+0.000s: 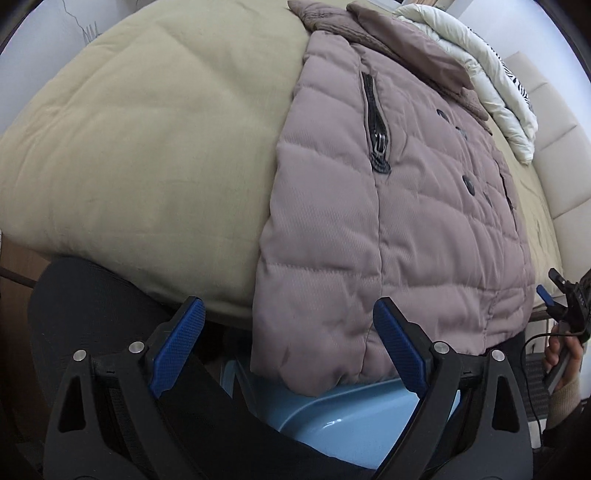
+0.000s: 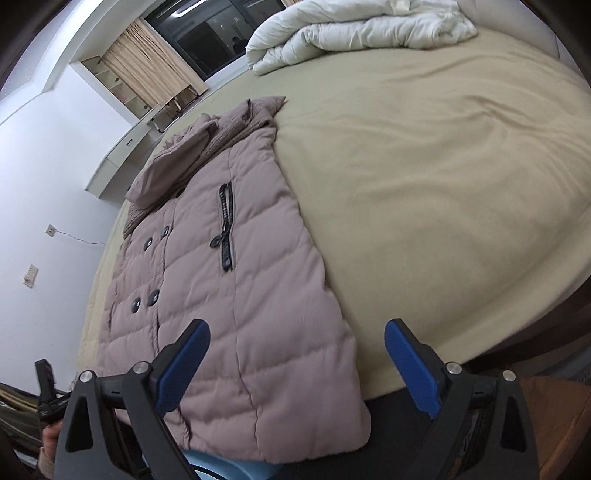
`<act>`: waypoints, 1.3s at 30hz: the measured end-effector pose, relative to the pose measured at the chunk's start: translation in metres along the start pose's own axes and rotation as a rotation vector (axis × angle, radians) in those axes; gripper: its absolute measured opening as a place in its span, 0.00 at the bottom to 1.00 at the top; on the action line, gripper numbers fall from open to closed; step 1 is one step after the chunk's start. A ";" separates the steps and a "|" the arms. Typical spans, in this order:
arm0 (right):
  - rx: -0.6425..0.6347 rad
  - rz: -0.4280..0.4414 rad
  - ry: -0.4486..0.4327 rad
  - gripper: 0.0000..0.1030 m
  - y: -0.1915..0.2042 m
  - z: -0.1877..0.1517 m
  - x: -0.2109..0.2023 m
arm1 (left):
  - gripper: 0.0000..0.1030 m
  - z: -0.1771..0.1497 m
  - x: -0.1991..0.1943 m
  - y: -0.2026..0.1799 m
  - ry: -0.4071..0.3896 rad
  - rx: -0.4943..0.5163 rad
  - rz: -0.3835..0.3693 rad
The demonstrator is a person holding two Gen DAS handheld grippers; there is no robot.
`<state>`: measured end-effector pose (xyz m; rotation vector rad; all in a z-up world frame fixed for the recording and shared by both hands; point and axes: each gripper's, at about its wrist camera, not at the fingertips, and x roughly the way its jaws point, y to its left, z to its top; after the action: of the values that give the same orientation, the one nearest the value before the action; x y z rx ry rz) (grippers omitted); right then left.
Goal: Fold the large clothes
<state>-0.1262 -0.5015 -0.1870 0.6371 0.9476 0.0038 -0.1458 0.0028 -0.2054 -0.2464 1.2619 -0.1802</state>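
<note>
Two tools hovered at the near edge of the bed (image 2: 443, 166), and both were spread wide with nothing between their blue pads. At the far left of the right wrist view stood a white wall (image 2: 40, 177) with curtains (image 2: 147, 62) beside a dark window (image 2: 207, 33). Next came the puffer jacket (image 2: 236, 295), quilted and mauve, lying flat on the tan bedspread along the bed's left side, its hem hanging over the near edge above a light blue basin (image 1: 351, 424). The left tool (image 1: 288, 332) hung released in front of that hem, its right pad over the fabric, though contact could not be told. The right tool (image 2: 295, 354) was released too, its left pad (image 2: 181, 369) over the jacket's lower panel. Further right, bare bedspread ran on, with a white duvet (image 2: 354, 29) bunched at the far end.
</note>
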 end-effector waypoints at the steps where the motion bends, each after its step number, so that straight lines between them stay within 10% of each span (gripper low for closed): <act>1: 0.001 0.005 0.008 0.95 -0.001 -0.002 0.000 | 0.90 -0.001 0.003 0.002 0.009 0.001 0.000; 9: 0.041 0.064 0.086 0.90 -0.017 -0.018 0.008 | 0.90 0.005 0.027 0.019 0.053 -0.037 -0.072; 16: 0.079 0.091 0.138 0.88 -0.031 -0.026 0.010 | 0.58 0.008 0.036 0.017 0.085 -0.023 -0.127; 22: 0.103 0.130 0.190 0.78 -0.041 -0.036 0.017 | 0.58 0.008 0.046 0.010 0.127 -0.029 -0.144; 26: 0.102 0.159 0.226 0.67 -0.041 -0.042 0.026 | 0.54 0.007 0.047 0.014 0.127 -0.050 -0.163; 28: 0.096 0.163 0.229 0.63 -0.041 -0.043 0.026 | 0.31 0.005 0.048 0.010 0.133 -0.045 -0.173; 33: 0.086 0.209 0.260 0.28 -0.037 -0.047 0.027 | 0.10 0.004 0.043 0.003 0.125 -0.021 -0.171; 39: 0.040 0.236 0.211 0.11 -0.017 -0.041 0.009 | 0.05 0.009 0.010 0.001 0.070 -0.026 -0.217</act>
<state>-0.1567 -0.4922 -0.2196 0.7942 1.0720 0.2671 -0.1347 0.0014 -0.2124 -0.4032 1.3065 -0.3612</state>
